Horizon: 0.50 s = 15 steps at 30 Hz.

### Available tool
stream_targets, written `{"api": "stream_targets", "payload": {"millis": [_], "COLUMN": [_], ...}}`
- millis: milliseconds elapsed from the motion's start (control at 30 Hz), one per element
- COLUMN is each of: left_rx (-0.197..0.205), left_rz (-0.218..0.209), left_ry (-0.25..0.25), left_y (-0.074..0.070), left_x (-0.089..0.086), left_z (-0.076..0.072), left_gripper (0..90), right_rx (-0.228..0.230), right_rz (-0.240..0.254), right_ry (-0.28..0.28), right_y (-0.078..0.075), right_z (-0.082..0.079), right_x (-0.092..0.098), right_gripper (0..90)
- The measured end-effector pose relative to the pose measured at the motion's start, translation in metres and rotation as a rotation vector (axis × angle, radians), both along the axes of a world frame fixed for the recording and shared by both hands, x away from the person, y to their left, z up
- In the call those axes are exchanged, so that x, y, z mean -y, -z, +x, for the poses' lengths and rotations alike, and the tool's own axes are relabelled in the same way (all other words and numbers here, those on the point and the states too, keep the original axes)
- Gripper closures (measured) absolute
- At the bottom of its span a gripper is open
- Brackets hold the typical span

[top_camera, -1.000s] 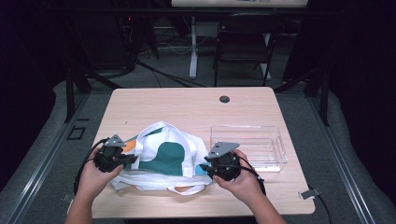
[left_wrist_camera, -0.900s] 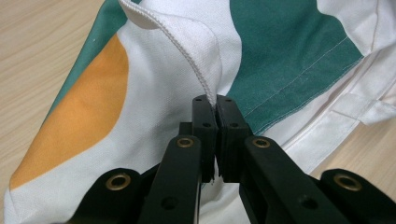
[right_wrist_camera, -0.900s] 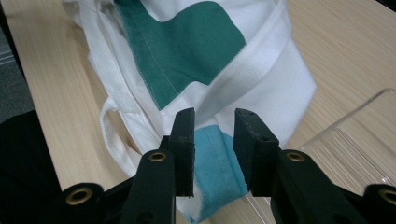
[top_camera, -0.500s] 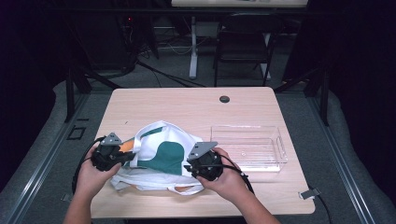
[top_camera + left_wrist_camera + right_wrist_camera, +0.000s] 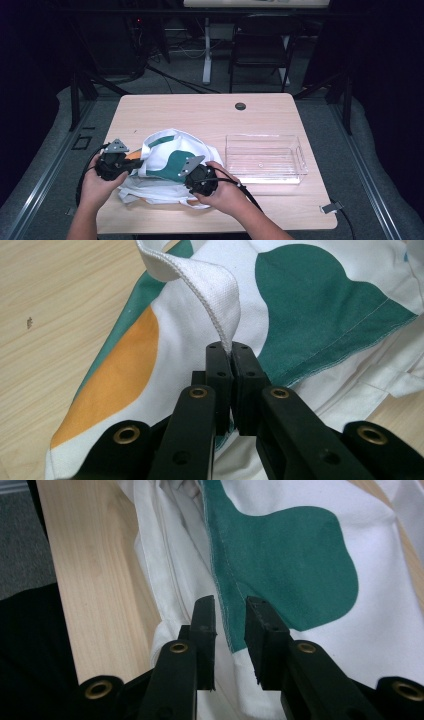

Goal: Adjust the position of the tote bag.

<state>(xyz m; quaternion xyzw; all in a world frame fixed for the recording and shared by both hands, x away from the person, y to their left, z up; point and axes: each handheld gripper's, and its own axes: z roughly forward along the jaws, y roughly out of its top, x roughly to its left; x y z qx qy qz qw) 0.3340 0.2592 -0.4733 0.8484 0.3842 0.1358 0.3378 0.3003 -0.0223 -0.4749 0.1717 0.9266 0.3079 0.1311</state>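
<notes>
High view takes in a light wooden table (image 5: 210, 112) on a grey floor, in a dim room with a dark chair (image 5: 260, 47) and another desk's legs behind it. A clear plastic tray (image 5: 265, 157) sits at the table's right, just beside a crumpled white tote bag (image 5: 165, 165) printed in green and orange, which lies at the near left.

Left gripper (image 5: 231, 347) has its jaws pressed together on the bag's white strap (image 5: 210, 287), which loops up from the tips. Right gripper (image 5: 230, 605) has its jaws a narrow way apart, straddling a stitched green edge of the bag without pinching it.

Compared with a second ago, the right gripper (image 5: 197, 175) has shifted left from the bag's right edge onto its middle, while the left gripper (image 5: 114, 161) has kept its place.
</notes>
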Motion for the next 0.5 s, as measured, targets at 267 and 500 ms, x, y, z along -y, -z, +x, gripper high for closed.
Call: {"api": "stream_targets", "payload": {"millis": [267,500], "left_rx": [0.004,0.013], "left_rz": [-0.007,-0.021], "left_ry": [-0.011,-0.017], "left_y": [-0.001,-0.001], "left_x": [-0.002,-0.003], "left_z": [0.001,0.001], "left_gripper": [88.1,88.1], "right_rx": [0.025,0.024], "right_rz": [-0.061,-0.091], "right_ry": [-0.022,-0.007], "right_y": [0.009,0.015], "right_z": [0.004,0.010], "right_x": [-0.019,-0.025], "right_gripper": [73.3,71.6]}}
